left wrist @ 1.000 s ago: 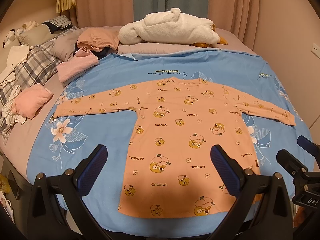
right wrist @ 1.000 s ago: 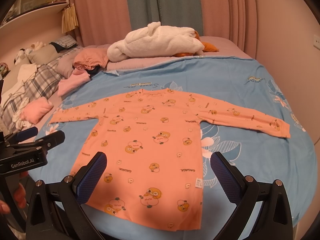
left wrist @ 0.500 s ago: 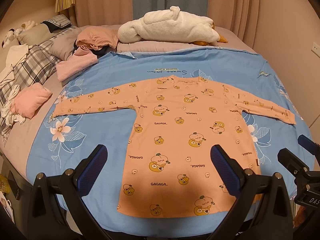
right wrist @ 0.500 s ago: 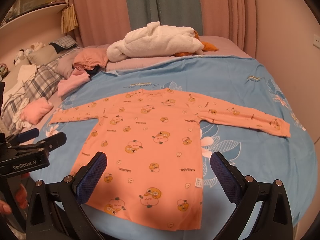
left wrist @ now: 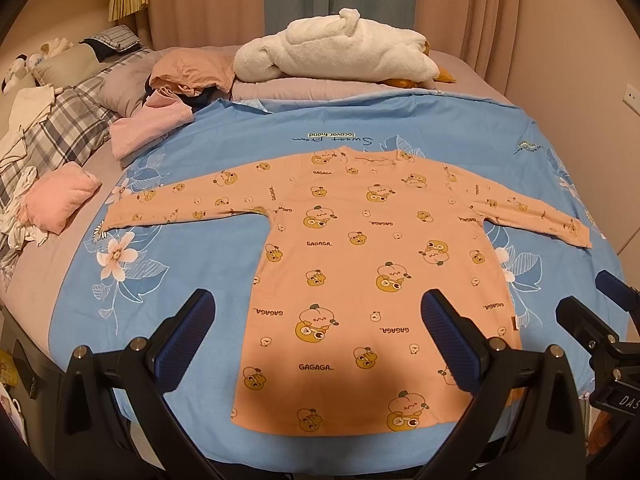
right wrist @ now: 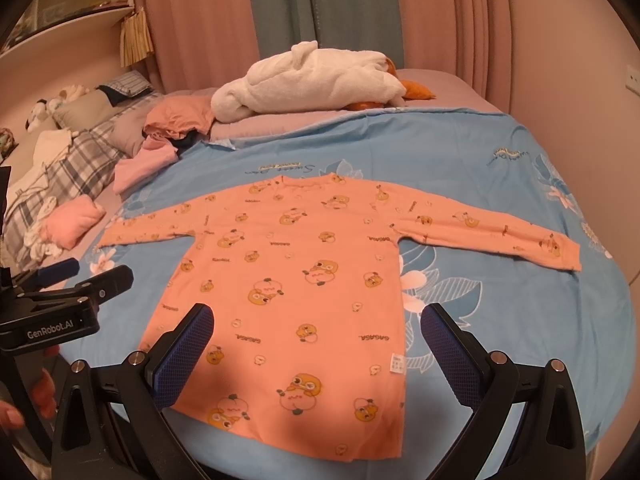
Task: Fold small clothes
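Grippers first: our left gripper [left wrist: 316, 340] hangs w/ jaws spread wide, nothing between the pads, above the near hem; our right gripper [right wrist: 316, 344] is spread the same way, also empty, and shows up at the left one's far-right edge. Neither touches cloth.

Straight ahead of both lies the orange shirt [left wrist: 372, 272], flat on the blue bedcover [left wrist: 168, 300], neck away from us, hem nearest, both sleeves out sideways. Right sleeve [right wrist: 496, 232] runs off ahead-right of the right gripper; left sleeve [left wrist: 180, 204] ahead-left of the left one.

Vs 1 s ago: almost nothing changed. Left view drifted a touch, shirt sits a hair lower in frame; right view approx. identical. Shirt itself hasn't shifted, no fold started. So we judge we're at the very start, lining up, prob. for a sleeve or side grab next.

Further out, beyond-left: folded pink pieces [left wrist: 64, 200], a rumpled clothes pile [left wrist: 188, 72], and a white plush [left wrist: 336, 52] at the far end.
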The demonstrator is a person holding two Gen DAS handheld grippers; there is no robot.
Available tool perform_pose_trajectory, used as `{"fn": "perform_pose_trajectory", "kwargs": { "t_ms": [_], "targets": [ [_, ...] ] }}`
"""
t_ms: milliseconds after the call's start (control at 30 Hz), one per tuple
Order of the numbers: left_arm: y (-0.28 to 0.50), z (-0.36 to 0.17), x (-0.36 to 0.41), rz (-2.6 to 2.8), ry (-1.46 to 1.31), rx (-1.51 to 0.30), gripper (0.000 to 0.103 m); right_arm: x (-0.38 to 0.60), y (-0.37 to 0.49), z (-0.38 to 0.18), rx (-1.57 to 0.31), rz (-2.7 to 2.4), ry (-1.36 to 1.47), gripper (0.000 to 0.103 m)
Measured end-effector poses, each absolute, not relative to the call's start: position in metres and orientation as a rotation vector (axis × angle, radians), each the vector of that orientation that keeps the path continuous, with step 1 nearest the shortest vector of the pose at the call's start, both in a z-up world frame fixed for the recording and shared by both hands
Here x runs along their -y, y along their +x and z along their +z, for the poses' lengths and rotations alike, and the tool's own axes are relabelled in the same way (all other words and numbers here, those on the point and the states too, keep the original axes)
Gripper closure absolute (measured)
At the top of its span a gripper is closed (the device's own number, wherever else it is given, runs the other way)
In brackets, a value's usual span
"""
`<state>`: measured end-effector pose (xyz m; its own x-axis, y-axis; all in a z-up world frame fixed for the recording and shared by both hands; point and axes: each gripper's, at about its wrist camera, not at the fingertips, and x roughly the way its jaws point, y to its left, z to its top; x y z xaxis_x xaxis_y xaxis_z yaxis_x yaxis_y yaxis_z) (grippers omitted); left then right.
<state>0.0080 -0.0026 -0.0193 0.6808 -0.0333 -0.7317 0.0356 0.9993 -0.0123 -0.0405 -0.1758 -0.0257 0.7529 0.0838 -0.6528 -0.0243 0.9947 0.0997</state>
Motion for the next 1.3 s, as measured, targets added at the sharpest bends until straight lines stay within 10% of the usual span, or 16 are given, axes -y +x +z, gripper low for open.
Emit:
{"fn": "perform_pose_trajectory", "kwargs": {
  "t_ms": [1300],
  "targets": [
    [0.0145,-0.0227,0.0089,-0.054,0.008,-0.824,0.0,0.1787,-0.0411,-0.0275,-0.716,0.056,0.098,0.001]
  ]
}}
